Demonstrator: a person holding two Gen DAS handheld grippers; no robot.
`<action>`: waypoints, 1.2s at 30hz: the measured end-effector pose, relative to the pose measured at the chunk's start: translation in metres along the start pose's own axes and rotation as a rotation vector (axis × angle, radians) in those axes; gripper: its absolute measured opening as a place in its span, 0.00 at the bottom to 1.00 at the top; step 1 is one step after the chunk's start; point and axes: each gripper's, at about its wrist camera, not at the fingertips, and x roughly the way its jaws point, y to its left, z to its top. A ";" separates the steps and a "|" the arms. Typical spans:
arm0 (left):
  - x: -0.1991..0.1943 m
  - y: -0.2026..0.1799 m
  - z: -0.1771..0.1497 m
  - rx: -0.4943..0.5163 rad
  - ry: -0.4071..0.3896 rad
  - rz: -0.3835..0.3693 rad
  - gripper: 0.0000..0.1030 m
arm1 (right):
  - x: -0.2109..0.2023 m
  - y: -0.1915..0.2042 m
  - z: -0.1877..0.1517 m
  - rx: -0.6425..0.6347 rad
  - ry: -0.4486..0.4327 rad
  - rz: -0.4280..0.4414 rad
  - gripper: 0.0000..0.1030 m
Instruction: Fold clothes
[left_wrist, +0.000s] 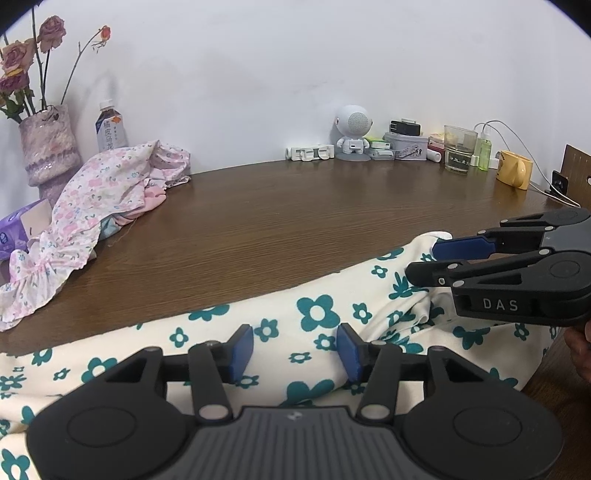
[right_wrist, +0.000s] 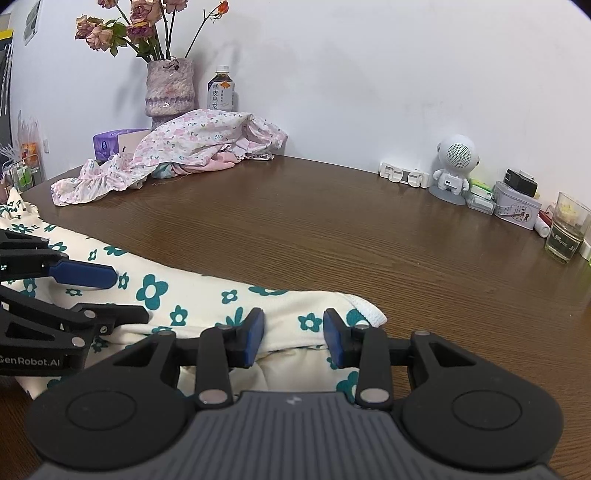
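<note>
A cream garment printed with teal flowers lies in soft folds along the near edge of the wood-grain table. The left gripper and right gripper hover over it — blue-padded fingers apart, nothing clamped. A crumpled pink floral garment sits at the far left corner beside a knitted vase.

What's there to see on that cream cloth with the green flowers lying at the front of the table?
The cream garment is soft, knit-looking fabric printed with teal flowers of mixed sizes. It lies stretched along the near edge of the wooden table, rumpled into folds near the front. One end shows a white ribbed hem. The left gripper and right gripper both hover over it with jaws apart, cloth showing between their blue pads.
</note>
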 end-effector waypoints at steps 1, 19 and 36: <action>0.000 0.000 0.000 0.000 0.000 0.000 0.47 | 0.000 0.000 0.000 0.000 0.000 0.000 0.34; 0.000 0.000 0.000 -0.001 0.001 0.002 0.49 | 0.001 0.002 0.000 -0.009 0.002 -0.006 0.37; 0.000 0.001 0.000 0.000 0.001 0.008 0.50 | 0.000 0.004 0.000 -0.020 0.000 -0.014 0.38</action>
